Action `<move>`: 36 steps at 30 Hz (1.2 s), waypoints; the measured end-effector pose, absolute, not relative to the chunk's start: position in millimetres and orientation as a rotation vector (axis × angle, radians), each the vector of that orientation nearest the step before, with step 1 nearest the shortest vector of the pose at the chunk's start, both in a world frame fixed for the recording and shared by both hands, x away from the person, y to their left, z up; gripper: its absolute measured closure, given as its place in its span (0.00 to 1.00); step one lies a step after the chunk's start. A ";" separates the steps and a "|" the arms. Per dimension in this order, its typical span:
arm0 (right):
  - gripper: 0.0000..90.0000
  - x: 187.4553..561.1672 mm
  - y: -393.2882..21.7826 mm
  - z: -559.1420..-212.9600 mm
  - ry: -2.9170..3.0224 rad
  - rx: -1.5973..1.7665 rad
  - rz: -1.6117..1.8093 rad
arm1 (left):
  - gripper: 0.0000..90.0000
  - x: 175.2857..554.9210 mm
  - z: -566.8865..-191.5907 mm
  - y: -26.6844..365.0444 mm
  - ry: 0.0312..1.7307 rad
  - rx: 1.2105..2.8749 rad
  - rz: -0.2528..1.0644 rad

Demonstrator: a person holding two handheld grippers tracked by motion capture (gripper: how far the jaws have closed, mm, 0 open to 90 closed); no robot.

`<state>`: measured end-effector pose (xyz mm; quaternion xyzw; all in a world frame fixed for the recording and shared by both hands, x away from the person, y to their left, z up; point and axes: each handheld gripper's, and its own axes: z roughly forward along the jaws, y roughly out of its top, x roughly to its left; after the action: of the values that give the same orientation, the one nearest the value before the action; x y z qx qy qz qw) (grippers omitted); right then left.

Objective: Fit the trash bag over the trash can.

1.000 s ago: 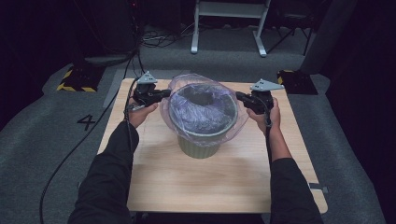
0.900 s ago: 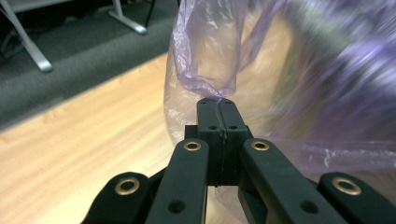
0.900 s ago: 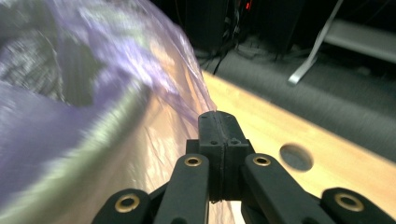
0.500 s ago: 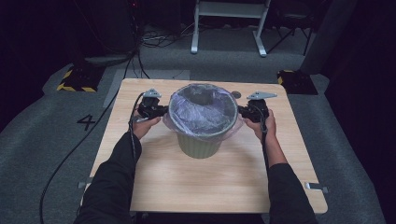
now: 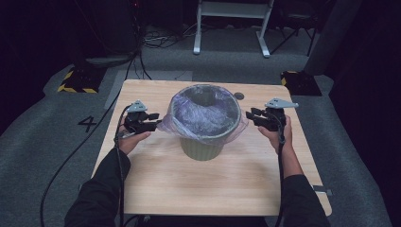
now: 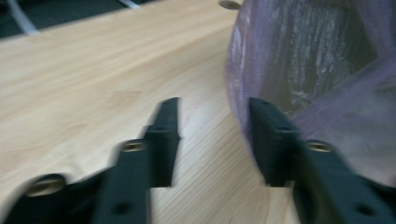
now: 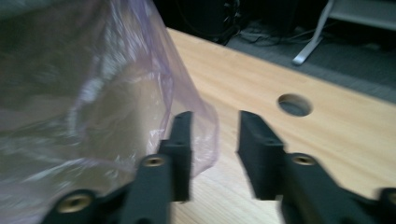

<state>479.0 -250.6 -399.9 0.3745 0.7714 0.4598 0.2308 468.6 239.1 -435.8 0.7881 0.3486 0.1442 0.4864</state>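
Green bin [image 5: 202, 144], purple bag [image 5: 204, 113] lining it

Green bin [image 5: 202, 144] lined with a clear bag [image 5: 205, 113] at frame centre on the wooden table [image 5: 213, 184]. Left gripper [image 5: 153, 121] and right gripper [image 5: 250, 117] flank its rim, jaws just opened, nothing between them.
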 end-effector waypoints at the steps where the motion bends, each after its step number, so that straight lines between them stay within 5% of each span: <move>1: 0.60 476.1 -253.2 -395.8 2.118 1.016 1.256 | 0.53 464.0 -431.7 242.6 0.843 1.907 0.370; 4: 0.47 468.3 -260.7 -385.9 2.114 0.983 1.255 | 0.32 452.2 -419.5 253.7 0.838 1.870 0.402; 16: 0.27 414.4 -251.2 -367.0 2.195 0.647 1.339 | 0.19 410.7 -395.9 224.8 0.558 1.952 0.389; 25: 0.24 392.2 -214.3 -389.7 2.277 0.489 1.287 | 0.61 418.4 -402.9 197.6 0.575 2.012 0.444; 28: 0.31 393.9 -204.2 -398.6 2.271 0.488 1.230 | 0.77 422.6 -408.0 193.0 0.563 2.023 0.428; 32: 0.65 395.7 -200.0 -404.9 2.256 0.486 1.197 | 0.94 425.4 -415.3 186.8 0.545 2.049 0.433; 36: 0.96 399.0 -200.6 -408.3 2.242 0.503 1.155 | 0.99 426.3 -421.7 184.7 0.550 2.053 0.417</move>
<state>399.0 -200.6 -408.3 0.1876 0.8365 0.4312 0.2812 426.3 184.7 -421.7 0.8374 0.2243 0.1699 0.4687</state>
